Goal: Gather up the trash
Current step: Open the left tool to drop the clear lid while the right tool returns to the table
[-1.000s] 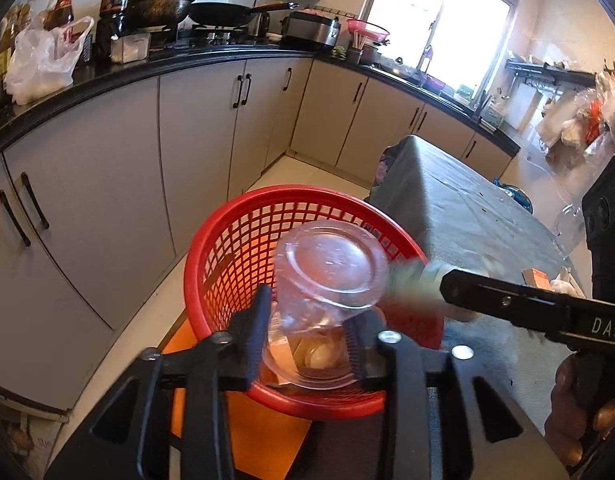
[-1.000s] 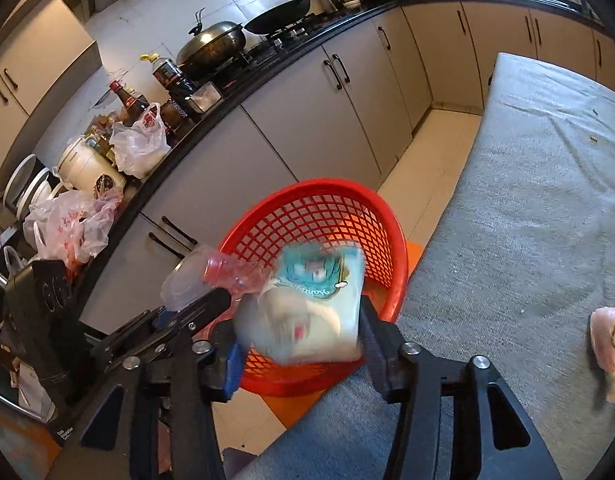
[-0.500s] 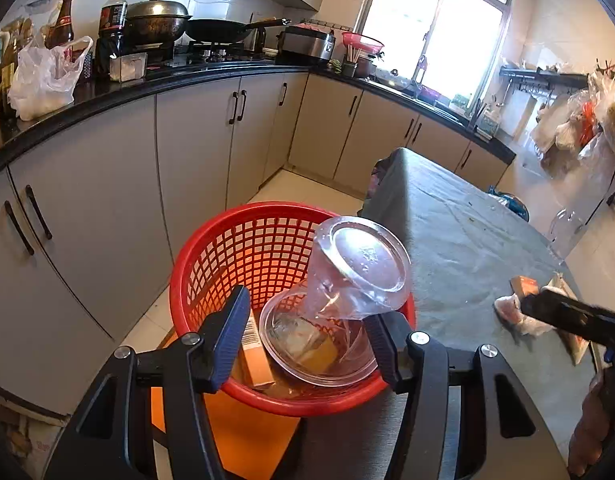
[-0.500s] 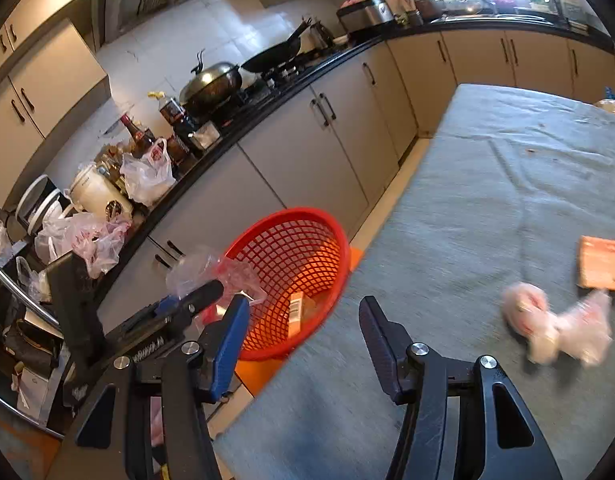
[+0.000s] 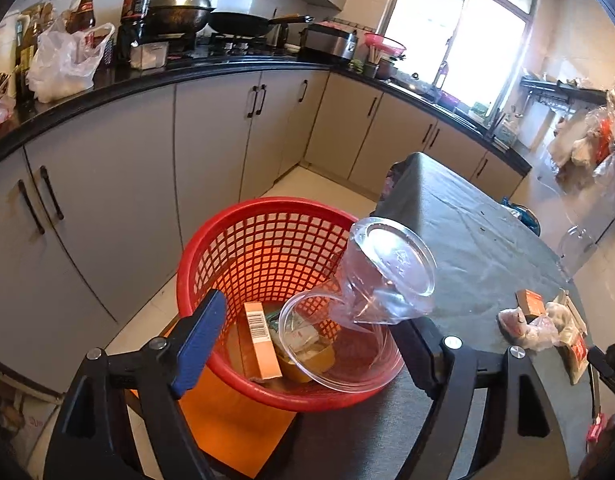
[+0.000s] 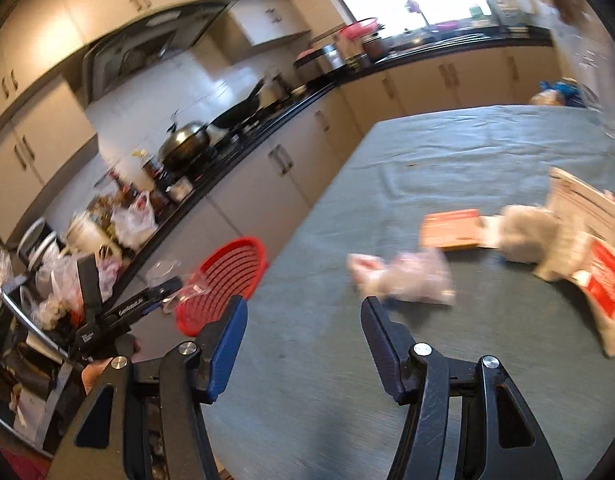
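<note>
Over red basket (image 5: 267,248), left tongs (image 5: 311,340) just opening, tilted down, clear cup (image 5: 371,280) loose between

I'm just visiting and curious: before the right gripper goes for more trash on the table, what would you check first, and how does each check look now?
1. Left gripper let go of the clear cup: ok, its jaws have just been opening and stand clear.
2. Cup inside the red basket: cannot tell, it tips over the rim.
3. Right gripper empty and open: ok.
4. Trash left on the table: ok, crumpled plastic wrap lies just ahead.
5. Clear view of the wrap: not ok, blurred.
</note>
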### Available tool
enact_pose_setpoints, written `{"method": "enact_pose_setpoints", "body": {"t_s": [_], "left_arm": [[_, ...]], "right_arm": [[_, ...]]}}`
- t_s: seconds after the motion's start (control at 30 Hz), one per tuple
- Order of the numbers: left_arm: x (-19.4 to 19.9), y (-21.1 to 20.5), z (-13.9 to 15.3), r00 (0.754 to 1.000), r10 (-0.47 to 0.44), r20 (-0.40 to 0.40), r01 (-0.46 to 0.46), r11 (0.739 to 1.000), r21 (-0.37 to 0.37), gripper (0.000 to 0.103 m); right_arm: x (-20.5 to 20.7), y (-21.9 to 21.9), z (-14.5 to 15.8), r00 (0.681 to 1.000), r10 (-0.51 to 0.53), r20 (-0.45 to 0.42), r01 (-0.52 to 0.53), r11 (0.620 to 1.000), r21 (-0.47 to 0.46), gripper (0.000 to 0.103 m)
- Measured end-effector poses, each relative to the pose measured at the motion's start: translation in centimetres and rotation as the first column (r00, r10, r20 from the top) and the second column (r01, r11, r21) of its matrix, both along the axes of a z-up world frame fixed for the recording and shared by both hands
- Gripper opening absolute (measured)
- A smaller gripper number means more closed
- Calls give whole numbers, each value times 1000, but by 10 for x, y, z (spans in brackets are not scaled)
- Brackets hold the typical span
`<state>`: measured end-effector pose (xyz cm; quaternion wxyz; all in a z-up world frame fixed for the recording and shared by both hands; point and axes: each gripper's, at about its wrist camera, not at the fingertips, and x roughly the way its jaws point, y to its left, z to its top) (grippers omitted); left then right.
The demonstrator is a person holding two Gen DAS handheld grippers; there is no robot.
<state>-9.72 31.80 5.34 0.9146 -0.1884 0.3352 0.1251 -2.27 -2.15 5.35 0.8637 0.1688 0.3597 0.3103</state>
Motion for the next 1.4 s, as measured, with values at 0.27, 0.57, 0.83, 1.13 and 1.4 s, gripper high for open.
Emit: {"method": "enact_pose_setpoints", "body": {"t_s": [0.27, 0.57, 0.83, 1.13, 1.4], "left_arm": [[4, 6, -7, 998, -6, -55, 1, 996, -88, 83], [23, 22, -19, 988, -78, -133, 31, 945, -326, 94], [26, 36, -28, 988, -98, -118, 33, 886, -463, 94], [39, 62, -39, 994, -76, -76, 17, 807, -590, 93], [57, 56, -28, 988, -88, -129, 17, 881, -472, 92]], "right_arm": [[-8, -43, -12, 996, -88, -24, 89, 995, 39, 69], [-15, -46, -18, 997, -67, -32, 69, 997, 38, 74], [-14, -50, -23, 996, -72, -44, 74, 996, 39, 74], [-8, -49, -28, 995, -80, -57, 82, 996, 31, 74], [-6, -38, -31, 997, -56, -59, 57, 998, 21, 75]]}}
